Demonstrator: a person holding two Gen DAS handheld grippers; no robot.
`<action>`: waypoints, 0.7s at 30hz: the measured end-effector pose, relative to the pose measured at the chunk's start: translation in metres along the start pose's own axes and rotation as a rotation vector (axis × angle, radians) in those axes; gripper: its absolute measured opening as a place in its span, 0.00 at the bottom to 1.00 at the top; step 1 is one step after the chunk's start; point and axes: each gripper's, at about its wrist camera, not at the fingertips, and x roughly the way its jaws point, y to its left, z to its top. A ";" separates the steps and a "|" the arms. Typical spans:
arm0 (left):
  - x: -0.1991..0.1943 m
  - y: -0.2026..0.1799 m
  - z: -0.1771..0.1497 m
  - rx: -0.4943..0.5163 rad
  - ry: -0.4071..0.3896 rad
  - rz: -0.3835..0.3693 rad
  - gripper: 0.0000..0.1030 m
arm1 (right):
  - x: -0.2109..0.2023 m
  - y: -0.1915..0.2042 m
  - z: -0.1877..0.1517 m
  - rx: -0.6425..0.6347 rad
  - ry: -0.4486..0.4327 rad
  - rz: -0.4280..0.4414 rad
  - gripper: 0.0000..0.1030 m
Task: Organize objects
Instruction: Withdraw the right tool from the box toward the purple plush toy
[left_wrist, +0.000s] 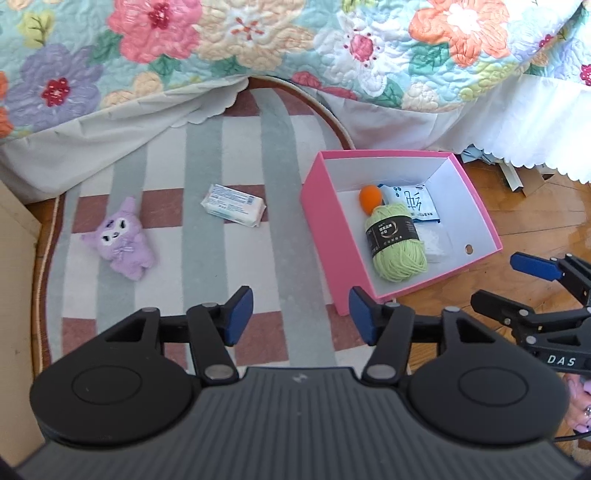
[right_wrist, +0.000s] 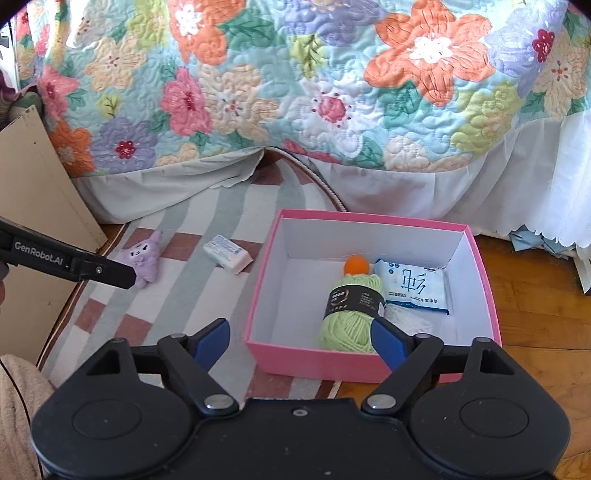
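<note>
With both grippers held empty, fingers apart, the wrapped packet (left_wrist: 233, 205) and purple plush toy (left_wrist: 122, 240) are left on the striped rug, ahead-left of the left gripper (left_wrist: 301, 314), the nearer one, outside the pink box (left_wrist: 325, 236).

One pink box (right_wrist: 332, 363), one yarn skein (right_wrist: 351, 314), one orange ball (right_wrist: 356, 265), two tissue packs (right_wrist: 415, 286) (right_wrist: 228, 254), one plush toy (right_wrist: 144, 260).
</note>
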 end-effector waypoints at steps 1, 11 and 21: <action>-0.004 0.001 -0.001 0.000 -0.001 -0.001 0.60 | -0.002 0.003 0.000 -0.005 0.001 0.002 0.87; -0.033 0.018 -0.022 -0.006 0.001 0.029 0.82 | -0.014 0.031 -0.002 -0.008 0.037 0.021 0.93; -0.051 0.052 -0.034 -0.024 0.030 0.045 0.89 | -0.017 0.072 -0.003 -0.085 0.074 0.089 0.93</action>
